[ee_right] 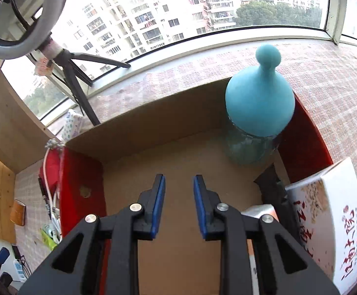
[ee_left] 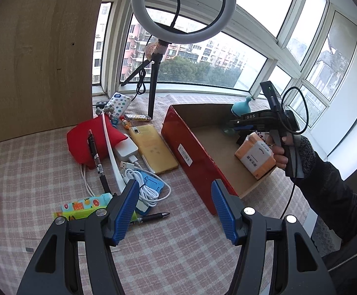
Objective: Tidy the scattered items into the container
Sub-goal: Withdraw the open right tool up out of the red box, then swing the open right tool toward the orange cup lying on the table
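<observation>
A red cardboard box (ee_left: 193, 157) stands open on the checked cloth, with an orange-and-white tissue pack (ee_left: 255, 157) and a teal-capped bottle (ee_right: 259, 108) inside. My right gripper (ee_right: 179, 179) hangs over the box floor (ee_right: 178, 152), open, with nothing between its blue pads. Left of the box, my left gripper (ee_left: 176, 189) is open and empty above the cloth. Before it lie a white cable (ee_left: 141, 184), a blue card holder (ee_left: 157, 180), a yellow phone (ee_left: 151, 152), a white charger (ee_left: 125, 150), a red pouch (ee_left: 85, 140) with a black pen (ee_left: 93, 147) on it, a fruit-print packet (ee_left: 87, 204) and a second pen (ee_left: 154, 217).
A ring light on a tripod (ee_left: 178, 7) stands at the window behind the items. A wooden panel (ee_left: 38, 61) walls the left side. A white carton with red characters (ee_right: 325, 221) leans at the box's right. A dotted tissue pack (ee_left: 118, 103) and a lighter (ee_left: 136, 116) lie farther back.
</observation>
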`<state>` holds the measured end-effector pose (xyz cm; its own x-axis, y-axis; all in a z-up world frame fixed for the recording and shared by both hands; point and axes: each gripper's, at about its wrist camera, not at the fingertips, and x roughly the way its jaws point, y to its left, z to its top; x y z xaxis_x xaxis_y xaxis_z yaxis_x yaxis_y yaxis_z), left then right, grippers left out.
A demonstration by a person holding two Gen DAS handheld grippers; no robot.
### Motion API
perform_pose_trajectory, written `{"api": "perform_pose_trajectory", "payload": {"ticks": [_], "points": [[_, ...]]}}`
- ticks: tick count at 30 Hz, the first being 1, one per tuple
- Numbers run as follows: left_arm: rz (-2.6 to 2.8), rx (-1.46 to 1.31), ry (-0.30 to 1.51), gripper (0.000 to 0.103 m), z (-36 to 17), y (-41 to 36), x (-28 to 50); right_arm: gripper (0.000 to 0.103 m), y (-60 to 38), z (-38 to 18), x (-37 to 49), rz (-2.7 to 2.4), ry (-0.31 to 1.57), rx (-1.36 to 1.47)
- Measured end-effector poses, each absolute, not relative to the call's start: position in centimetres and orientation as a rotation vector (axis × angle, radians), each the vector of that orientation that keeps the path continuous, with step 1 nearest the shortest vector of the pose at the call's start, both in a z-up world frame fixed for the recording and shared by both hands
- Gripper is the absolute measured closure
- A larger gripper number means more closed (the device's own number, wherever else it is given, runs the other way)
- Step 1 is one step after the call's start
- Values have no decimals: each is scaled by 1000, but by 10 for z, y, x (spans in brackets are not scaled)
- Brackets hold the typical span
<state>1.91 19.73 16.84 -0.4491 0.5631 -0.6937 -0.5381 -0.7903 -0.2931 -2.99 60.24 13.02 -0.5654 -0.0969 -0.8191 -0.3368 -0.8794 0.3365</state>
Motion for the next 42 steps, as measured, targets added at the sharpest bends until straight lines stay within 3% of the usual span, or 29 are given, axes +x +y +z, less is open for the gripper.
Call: {"api": "perform_pose_trajectory", "payload": {"ticks": [3,6,8,12,18,19,28,31,34,38,42], "points": [[2292,-1099,-57,45,171,171,34,66,606,173,13,2751,871,-1138],[2333,-1095,-97,45,174,145,51,62,609,221,41,2885,764,-945],[2348,-1082,-116,45,175,129,61,62,610,229,40,2873,684,-1051],[2355,-1082,-152,45,169,105,71,64,616,178,36,2760,786,-1403],[2357,-1093,-182,45,162,81,82,70,606,96,22,2487,667,-1618],[2363,-1097,-179,45,162,77,83,75,608,93,23,2462,655,-1612],[2431,-1083,-165,45,175,21,77,75,586,138,43,2576,784,-1457],[2446,-1073,-153,45,180,-2,65,69,564,177,60,2688,879,-1253],[2464,-1077,-135,45,181,-27,50,49,530,212,71,2794,921,-1059],[2483,-1138,-118,42,166,-65,24,32,459,238,68,2932,829,-889],[2478,-1216,-178,42,136,-106,-1,31,361,224,32,3053,650,-1005]]}}
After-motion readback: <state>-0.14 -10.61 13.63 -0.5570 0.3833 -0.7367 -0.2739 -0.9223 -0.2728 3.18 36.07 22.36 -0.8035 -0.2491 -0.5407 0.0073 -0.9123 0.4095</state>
